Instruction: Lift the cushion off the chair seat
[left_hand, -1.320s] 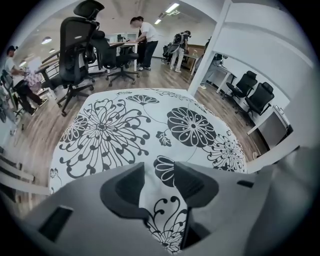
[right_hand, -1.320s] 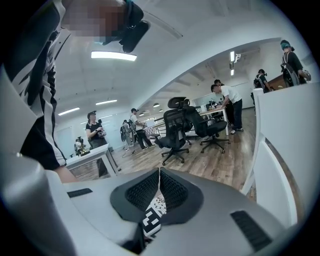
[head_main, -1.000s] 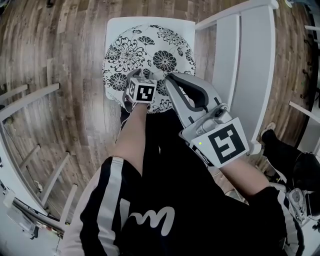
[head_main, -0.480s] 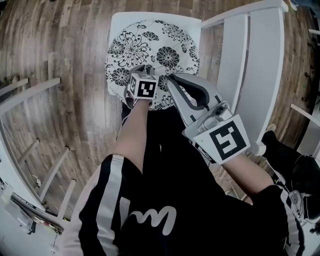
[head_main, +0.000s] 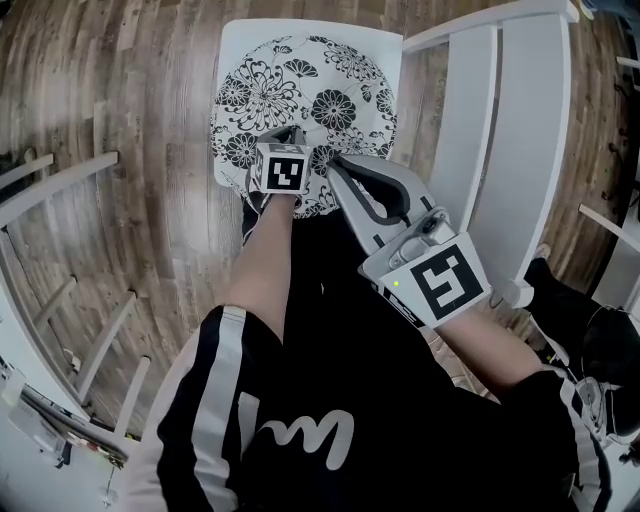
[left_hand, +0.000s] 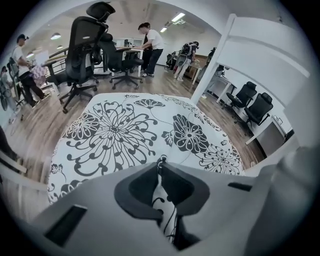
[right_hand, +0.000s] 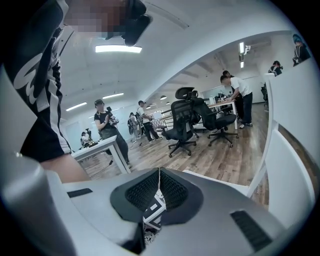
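A round white cushion with black flower print lies on the white chair seat. My left gripper sits at the cushion's near edge, pointing steeply down. In the left gripper view its jaws are closing, with a fold of the cushion pinched between the pads. Just right of it, my right gripper reaches the same near edge. Its jaws are shut with nothing between them; behind them shows the left gripper's marker cube.
A white chair back or frame rises right of the seat. White rails stand at the left on the wooden floor. Black office chairs and several people are farther off in the room.
The left gripper's jaws have drawn together on the cushion's near edge. The right gripper has crept a little forward and down toward that edge.
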